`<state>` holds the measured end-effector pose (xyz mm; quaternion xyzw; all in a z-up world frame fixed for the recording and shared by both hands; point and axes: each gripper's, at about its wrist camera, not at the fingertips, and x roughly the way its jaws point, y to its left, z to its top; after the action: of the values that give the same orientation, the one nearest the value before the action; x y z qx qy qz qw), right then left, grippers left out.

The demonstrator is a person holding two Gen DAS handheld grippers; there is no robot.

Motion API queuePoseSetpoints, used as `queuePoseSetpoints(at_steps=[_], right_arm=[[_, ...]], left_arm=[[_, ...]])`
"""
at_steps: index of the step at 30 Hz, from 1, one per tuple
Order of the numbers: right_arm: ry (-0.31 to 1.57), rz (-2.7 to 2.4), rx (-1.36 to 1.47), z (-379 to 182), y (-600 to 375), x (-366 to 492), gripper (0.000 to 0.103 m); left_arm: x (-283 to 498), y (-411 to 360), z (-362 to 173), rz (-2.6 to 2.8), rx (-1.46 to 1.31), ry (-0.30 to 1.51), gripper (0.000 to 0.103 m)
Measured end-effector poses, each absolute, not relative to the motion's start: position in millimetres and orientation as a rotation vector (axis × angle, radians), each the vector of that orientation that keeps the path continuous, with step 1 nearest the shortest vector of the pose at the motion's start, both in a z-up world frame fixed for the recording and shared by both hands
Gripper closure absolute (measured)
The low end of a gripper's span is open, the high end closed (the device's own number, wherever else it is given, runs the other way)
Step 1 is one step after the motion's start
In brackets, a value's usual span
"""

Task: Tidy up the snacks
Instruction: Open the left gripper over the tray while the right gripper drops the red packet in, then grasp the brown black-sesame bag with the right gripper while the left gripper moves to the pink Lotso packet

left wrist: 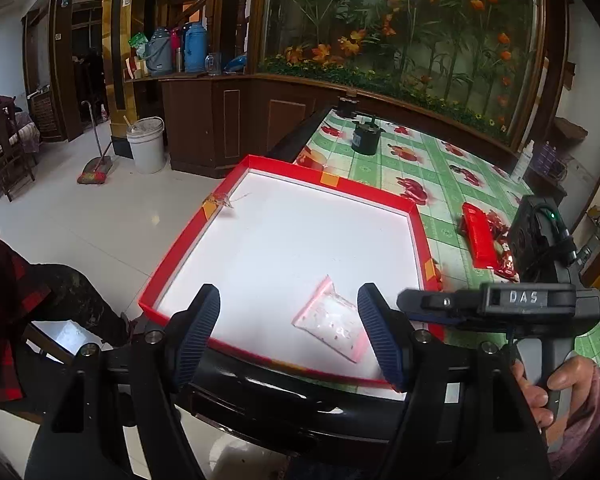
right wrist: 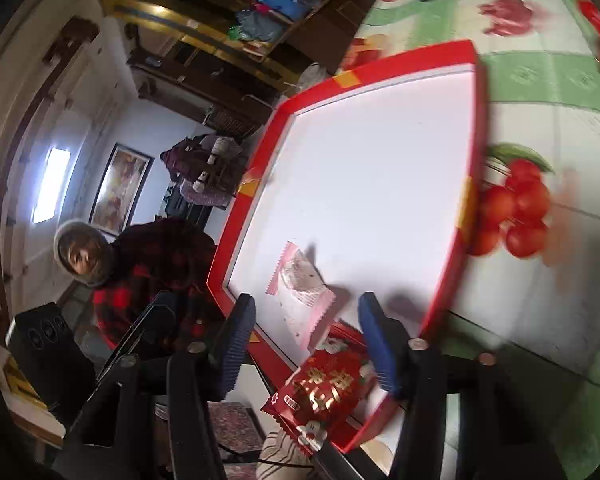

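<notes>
Right wrist view is showing the right gripper (right wrist: 306, 344) standing open over a red snack packet (right wrist: 320, 396) at the red tray (right wrist: 470, 152) rim, while the left gripper (left wrist: 288, 332) is hovering unclenched, empty, above the pink packet (left wrist: 332, 322) lying inside, apparently for collecting.

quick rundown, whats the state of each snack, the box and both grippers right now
red box: open, lidless, on the table
pink-edged packet: lying flat inside the box, not gripped
red snack packet: lying across the box's near rim between the right gripper's open jaws, pads off it
red snacks: on the tablecloth outside the box
left gripper: open, empty
right gripper: open
</notes>
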<state>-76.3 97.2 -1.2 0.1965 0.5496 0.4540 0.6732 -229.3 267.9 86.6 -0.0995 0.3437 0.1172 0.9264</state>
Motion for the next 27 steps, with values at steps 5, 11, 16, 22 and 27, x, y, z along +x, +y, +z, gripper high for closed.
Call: queuePoseSetpoints(at_steps=[5,11,16,22,27], right_arm=[[1.285,0.956,0.363,5,78,-91,0.053],[1.074,1.004,0.383,50,1,-92,0.049],[0.891,0.667,0.363,70,-134,-70,0.043],[0.880,0.258,0.358,53,-264,-48,0.042],[0.910,0.268,0.350,41,-268,-20,0.042]], left_arm=[[-223,243,97,0.193,-0.164,0.687,0.032],[-203,190,109,0.070,-0.108,0.694,0.029],[-179,129,110,-0.060,-0.029,0.708,0.029],[-134,40,96,-0.239,0.080,0.778,0.029],[-94,-28,85,-0.339,0.242,0.782,0.029]])
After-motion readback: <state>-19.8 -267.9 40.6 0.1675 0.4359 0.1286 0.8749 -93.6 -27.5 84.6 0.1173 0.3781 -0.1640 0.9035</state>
